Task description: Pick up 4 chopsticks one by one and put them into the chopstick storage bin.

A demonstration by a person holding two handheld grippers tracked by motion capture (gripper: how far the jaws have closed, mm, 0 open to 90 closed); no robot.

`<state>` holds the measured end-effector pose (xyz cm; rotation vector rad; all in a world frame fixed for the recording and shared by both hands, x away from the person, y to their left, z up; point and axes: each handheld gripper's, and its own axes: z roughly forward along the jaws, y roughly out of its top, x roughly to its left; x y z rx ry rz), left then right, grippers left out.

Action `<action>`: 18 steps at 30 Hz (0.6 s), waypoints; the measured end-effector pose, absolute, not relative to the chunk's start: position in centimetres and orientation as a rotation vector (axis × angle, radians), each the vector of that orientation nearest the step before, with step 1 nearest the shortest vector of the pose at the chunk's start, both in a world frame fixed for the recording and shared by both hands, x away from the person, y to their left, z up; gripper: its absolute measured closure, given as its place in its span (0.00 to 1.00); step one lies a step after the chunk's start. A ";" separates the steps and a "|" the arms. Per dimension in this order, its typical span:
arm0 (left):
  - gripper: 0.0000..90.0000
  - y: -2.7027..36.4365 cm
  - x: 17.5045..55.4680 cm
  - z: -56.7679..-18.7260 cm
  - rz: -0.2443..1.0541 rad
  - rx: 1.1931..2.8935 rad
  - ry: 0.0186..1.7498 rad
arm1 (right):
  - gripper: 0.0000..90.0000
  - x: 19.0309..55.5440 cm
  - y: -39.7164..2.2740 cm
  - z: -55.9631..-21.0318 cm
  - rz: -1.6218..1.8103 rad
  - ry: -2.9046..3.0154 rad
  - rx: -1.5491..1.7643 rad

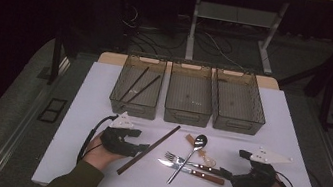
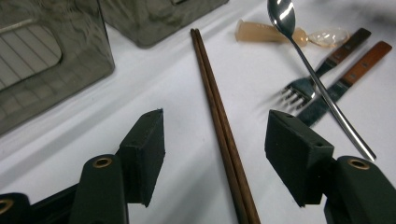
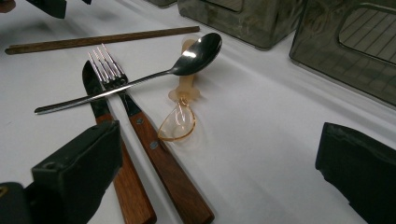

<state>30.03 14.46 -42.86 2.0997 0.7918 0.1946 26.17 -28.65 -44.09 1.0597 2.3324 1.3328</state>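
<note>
Left tongs point(image 2: 215, 154) agape astride brown chopsticks point(image 2: 219, 126), untouching.

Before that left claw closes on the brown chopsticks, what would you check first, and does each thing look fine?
1. Left gripper jaws open: ok.
2. Chopsticks lie between the jaws, pads not touching: ok.
3. Both sticks lie together as a pair: ok.
4. Metal spoon, fork and knife lie outside the jaws: ok.
5. Left bin, already holding two chopsticks, has room: ok.
6. Right gripper away from the chopsticks: ok.
</note>
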 end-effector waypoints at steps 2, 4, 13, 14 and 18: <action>0.45 14.6 30.0 -42.9 0.192 2.102 0.788 | 0.01 26.1 -28.6 -44.1 1.329 2.338 1.051; 0.51 14.6 29.8 -43.0 0.227 2.116 0.786 | 0.01 26.1 -28.6 -44.1 1.323 2.340 1.055; 0.78 14.2 29.9 -43.5 0.134 2.146 0.810 | 0.01 26.0 -28.7 -44.1 1.312 2.340 1.051; 0.80 14.1 29.9 -43.6 0.121 2.157 0.812 | 0.01 26.0 -28.7 -44.1 1.313 2.340 1.051; 0.84 14.0 30.1 -43.8 0.111 2.179 0.806 | 0.01 26.0 -28.7 -44.1 1.311 2.341 1.051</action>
